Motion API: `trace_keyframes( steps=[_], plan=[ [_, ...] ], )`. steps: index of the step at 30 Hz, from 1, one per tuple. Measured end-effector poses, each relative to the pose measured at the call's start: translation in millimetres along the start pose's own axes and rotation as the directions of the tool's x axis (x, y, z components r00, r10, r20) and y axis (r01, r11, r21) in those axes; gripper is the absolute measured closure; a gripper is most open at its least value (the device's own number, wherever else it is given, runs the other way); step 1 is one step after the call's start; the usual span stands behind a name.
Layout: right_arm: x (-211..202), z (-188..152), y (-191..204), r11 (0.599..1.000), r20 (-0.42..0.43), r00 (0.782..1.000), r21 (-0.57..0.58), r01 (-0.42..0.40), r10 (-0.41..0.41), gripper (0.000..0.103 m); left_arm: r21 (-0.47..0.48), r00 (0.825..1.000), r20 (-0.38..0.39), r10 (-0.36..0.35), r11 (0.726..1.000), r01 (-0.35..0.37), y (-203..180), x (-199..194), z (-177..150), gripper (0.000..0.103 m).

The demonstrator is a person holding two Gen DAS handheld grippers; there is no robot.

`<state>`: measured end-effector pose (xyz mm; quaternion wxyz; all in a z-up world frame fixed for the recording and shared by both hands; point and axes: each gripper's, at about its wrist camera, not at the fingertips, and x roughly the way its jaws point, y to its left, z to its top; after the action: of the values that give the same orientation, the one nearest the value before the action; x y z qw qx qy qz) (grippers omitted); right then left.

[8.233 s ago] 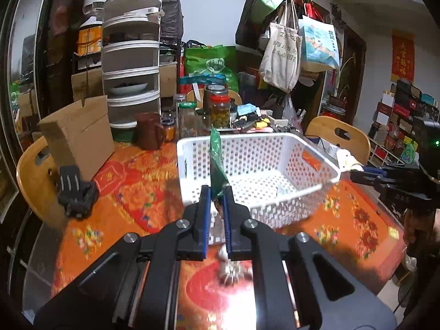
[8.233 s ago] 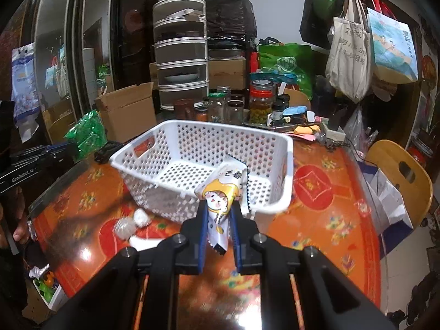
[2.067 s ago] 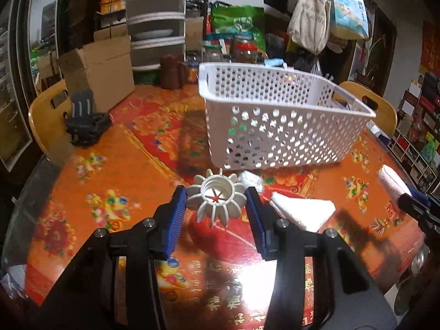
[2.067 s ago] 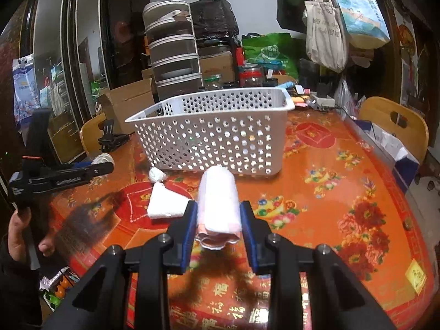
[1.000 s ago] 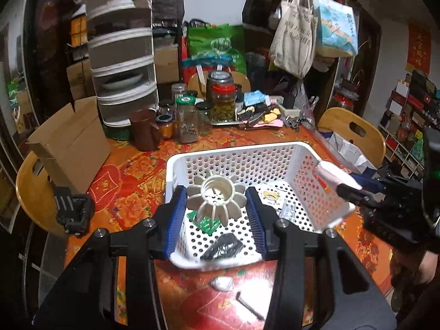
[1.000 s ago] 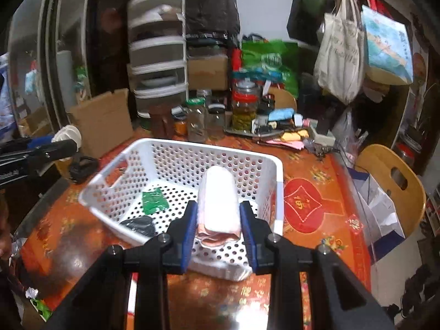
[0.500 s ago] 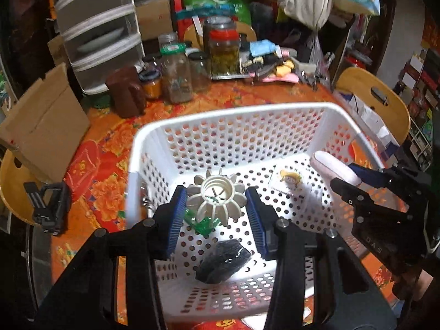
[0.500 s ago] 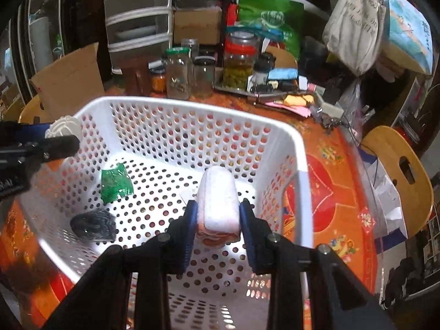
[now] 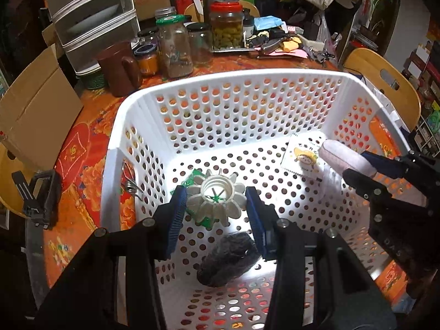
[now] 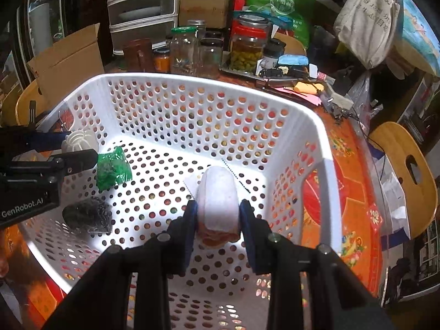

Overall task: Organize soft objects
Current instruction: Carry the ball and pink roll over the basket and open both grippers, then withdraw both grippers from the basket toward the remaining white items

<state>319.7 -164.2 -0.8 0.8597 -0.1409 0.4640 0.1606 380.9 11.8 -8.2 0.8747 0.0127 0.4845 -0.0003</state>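
My left claw sits at 6 o'clock in its own view, its blue pads closed on a white ribbed flower-shaped soft piece that hangs just above the floor of the white perforated plastic basket. My right claw is likewise clamped on a pale pink rolled towel, held low over the basket's right half; in the left view that roll shows at 3 o'clock.

Just beyond the left claw, three things already lie on the basket floor: a dark crumpled mesh lump at 6 o'clock, a green foil sachet under the white piece, and a white cartoon-printed packet at 2 o'clock, partly hidden behind the towel in the right view.

So I judge the sorting well along: three items in, two more carried over the basket and not yet released. What is left for these two, as I see it, is opening both claws. I cannot see whether more soft things wait on the orange patterned tabletop.

At 12 o'clock, past the far wall, stand glass jars and a grey drawer tower.
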Motion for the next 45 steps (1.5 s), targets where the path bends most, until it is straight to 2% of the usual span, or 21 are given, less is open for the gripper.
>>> trace_keyframes(
  steps=[3, 7, 9, 11, 12, 14, 15, 17, 19, 24, 28, 31, 33, 36, 38, 41, 44, 45],
  plan=[
    [1, -1, 1, 1.000, -0.009, 1.000, 0.007, -0.001, 0.001, 0.073, 0.000, 1.000, 0.002, 0.002, 1.000, -0.002, 1, -2, -1, 0.059],
    [-4, -1, 0, 1.000, 0.019, 1.000, 0.010, 0.008, -0.009, 0.069, -0.001, 1.000, 0.017, 0.000, 1.000, 0.000, 3, -6, -2, 0.040],
    [-7, -1, 0, 1.000, 0.035, 0.999, 0.014, -0.002, 0.001, 0.060, -0.006, 1.000, 0.027, -0.012, 1.000, 0.012, 4, -8, -2, 0.038],
    [-12, -1, 2, 1.000, 0.055, 0.998, 0.013, 0.008, -0.008, 0.033, -0.016, 0.999, 0.032, -0.034, 0.999, 0.034, 6, -13, -3, 0.037],
    [-15, -2, 3, 1.000, 0.067, 0.998, 0.013, 0.006, -0.007, 0.030, -0.020, 0.998, 0.042, -0.043, 0.999, 0.044, 7, -19, -4, 0.036],
    [-22, -2, 1, 1.000, 0.085, 0.996, 0.022, -0.001, 0.000, 0.029, -0.020, 0.997, 0.060, -0.047, 0.999, 0.048, 8, -28, -7, 0.024],
    [-24, -2, 0, 1.000, 0.090, 0.996, 0.028, -0.006, 0.004, 0.028, -0.019, 0.996, 0.078, -0.033, 0.999, 0.035, 7, -35, -9, 0.013],
    [-31, -2, -3, 0.999, 0.107, 0.994, 0.039, -0.016, 0.012, 0.008, -0.017, 0.993, 0.116, 0.005, 1.000, -0.003, 6, -47, -12, 0.007],
    [-40, -3, -5, 0.999, 0.131, 0.991, 0.048, -0.016, 0.010, 0.001, 0.003, 0.989, 0.148, 0.021, 1.000, -0.022, 2, -61, -16, 0.002],
    [-65, -10, -12, 0.997, 0.192, 0.981, 0.064, -0.043, 0.030, 0.000, 0.004, 0.971, 0.231, 0.056, 0.998, -0.059, 4, -103, -38, 0.000],
    [-86, -24, -15, 0.995, 0.230, 0.973, 0.085, -0.044, 0.023, 0.000, -0.025, 0.960, 0.277, 0.038, 0.999, -0.032, 16, -136, -77, 0.000],
    [-96, -45, -19, 0.994, 0.242, 0.970, 0.093, -0.057, 0.033, 0.000, -0.050, 0.964, 0.265, 0.021, 0.999, -0.008, 26, -142, -110, 0.000],
    [-102, -63, -25, 0.991, 0.259, 0.965, 0.112, -0.075, 0.044, 0.000, -0.075, 0.969, 0.249, 0.002, 0.997, 0.017, 34, -136, -133, 0.000],
    [-112, -92, -31, 0.986, 0.283, 0.959, 0.153, -0.063, 0.018, 0.000, -0.119, 0.975, 0.219, 0.037, 0.993, -0.011, 40, -115, -160, 0.000],
    [-121, -114, -34, 0.980, 0.321, 0.947, 0.195, -0.051, -0.015, 0.000, -0.117, 0.982, 0.189, 0.013, 0.993, 0.009, 36, -97, -165, 0.000],
    [-129, -147, -30, 0.967, 0.362, 0.932, 0.231, -0.109, 0.019, 0.000, -0.096, 0.988, 0.155, -0.026, 0.995, 0.041, 25, -73, -168, 0.000],
    [-130, -171, -25, 0.959, 0.365, 0.930, 0.247, -0.138, 0.040, 0.000, -0.066, 0.990, 0.138, -0.016, 0.998, 0.026, 11, -55, -167, 0.002],
    [-129, -176, -23, 0.957, 0.361, 0.931, 0.250, -0.145, 0.047, 0.000, -0.061, 0.992, 0.129, -0.017, 0.998, 0.025, 9, -48, -165, 0.007]
  ],
)
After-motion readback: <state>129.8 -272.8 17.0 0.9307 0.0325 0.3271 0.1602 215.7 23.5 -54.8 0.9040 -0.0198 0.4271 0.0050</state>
